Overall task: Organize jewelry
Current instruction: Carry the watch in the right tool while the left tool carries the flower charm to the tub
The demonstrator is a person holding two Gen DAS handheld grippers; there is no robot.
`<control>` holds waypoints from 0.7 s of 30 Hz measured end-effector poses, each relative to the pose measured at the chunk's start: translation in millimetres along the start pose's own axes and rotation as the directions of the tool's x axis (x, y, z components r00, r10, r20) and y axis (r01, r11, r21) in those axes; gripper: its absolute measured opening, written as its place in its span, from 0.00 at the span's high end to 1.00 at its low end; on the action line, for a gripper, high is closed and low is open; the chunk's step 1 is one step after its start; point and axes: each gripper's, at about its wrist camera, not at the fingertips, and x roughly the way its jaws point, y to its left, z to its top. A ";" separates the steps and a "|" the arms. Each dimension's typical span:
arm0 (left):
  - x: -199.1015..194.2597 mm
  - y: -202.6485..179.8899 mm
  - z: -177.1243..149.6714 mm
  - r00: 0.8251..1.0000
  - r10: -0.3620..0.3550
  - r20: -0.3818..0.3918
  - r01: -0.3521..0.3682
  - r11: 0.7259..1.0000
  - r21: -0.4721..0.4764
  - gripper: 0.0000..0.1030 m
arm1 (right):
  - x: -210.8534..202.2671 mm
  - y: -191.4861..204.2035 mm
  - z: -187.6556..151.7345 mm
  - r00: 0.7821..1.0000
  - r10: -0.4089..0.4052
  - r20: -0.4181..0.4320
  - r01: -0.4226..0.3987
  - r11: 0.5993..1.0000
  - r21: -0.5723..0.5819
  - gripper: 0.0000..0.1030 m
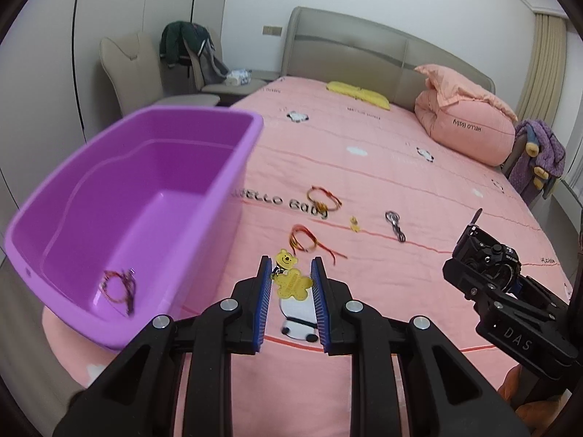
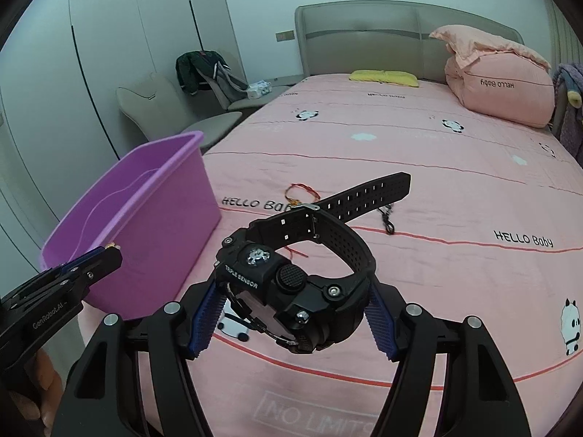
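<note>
My left gripper is shut on a yellow bear-shaped charm and holds it above the pink bed. Just to its left stands a purple bin with a red bracelet on its floor. On the bedspread beyond lie a red-gold bracelet, a red string bracelet, a small gold charm and a silver clasp. My right gripper is shut on a black watch, whose strap sticks out forward. The bin lies to its left.
A folded pink quilt and a yellow pillow sit by the headboard. Beige chairs with a jacket stand left of the bed. A plush toy in purple cloth is at the right edge. The left gripper shows in the right wrist view.
</note>
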 end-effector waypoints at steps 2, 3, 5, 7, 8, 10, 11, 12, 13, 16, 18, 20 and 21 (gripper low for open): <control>-11.4 12.8 12.4 1.000 -0.001 0.031 0.001 1.000 0.000 0.79 | -3.0 17.7 9.4 1.000 0.025 0.015 -0.024 1.000 -0.019 0.35; -15.8 18.3 17.6 0.999 0.003 0.045 -0.003 1.000 0.000 0.79 | -3.6 26.9 14.5 0.999 0.041 0.021 -0.040 0.999 -0.027 0.35; -23.3 30.8 28.4 0.998 0.011 0.069 -0.011 1.000 0.001 0.79 | -3.7 43.2 23.3 0.997 0.068 0.030 -0.066 0.997 -0.044 0.35; -28.9 47.3 38.0 0.996 0.024 0.089 -0.023 1.000 -0.008 0.79 | -1.2 63.3 34.0 0.994 0.100 0.034 -0.098 0.993 -0.063 0.35; -30.3 55.8 42.3 0.995 0.031 0.095 -0.030 0.999 -0.015 0.79 | 0.3 72.1 38.5 0.992 0.118 0.034 -0.116 0.991 -0.067 0.35; -31.5 72.3 48.9 0.993 0.052 0.102 -0.050 0.998 -0.029 0.79 | 5.0 90.2 48.1 0.988 0.151 0.035 -0.148 0.986 -0.077 0.35; -31.7 80.5 51.0 0.992 0.065 0.104 -0.062 0.997 -0.035 0.79 | 8.0 100.1 53.0 0.986 0.164 0.035 -0.161 0.983 -0.087 0.35; -31.0 89.1 53.0 0.991 0.080 0.104 -0.076 0.996 -0.043 0.79 | 11.1 110.4 57.8 0.983 0.178 0.035 -0.174 0.980 -0.099 0.35; -30.2 97.5 53.5 0.991 0.092 0.102 -0.087 0.995 -0.050 0.79 | 14.2 121.2 62.5 0.981 0.191 0.034 -0.186 0.976 -0.110 0.35; -24.6 121.6 54.6 0.989 0.127 0.082 -0.120 0.990 -0.078 0.79 | 25.8 151.5 71.5 0.973 0.229 0.021 -0.223 0.963 -0.149 0.35; -18.9 138.5 54.2 0.987 0.146 0.066 -0.139 0.985 -0.097 0.79 | 36.4 169.7 74.9 0.969 0.245 0.003 -0.241 0.954 -0.176 0.35; -13.0 153.0 53.3 0.985 0.166 0.052 -0.159 0.981 -0.115 0.79 | 46.4 186.7 77.6 0.966 0.260 -0.018 -0.258 0.946 -0.196 0.35; -10.5 159.8 52.5 0.984 0.174 0.044 -0.168 0.978 -0.123 0.79 | 50.9 194.4 79.2 0.964 0.264 -0.028 -0.264 0.943 -0.205 0.35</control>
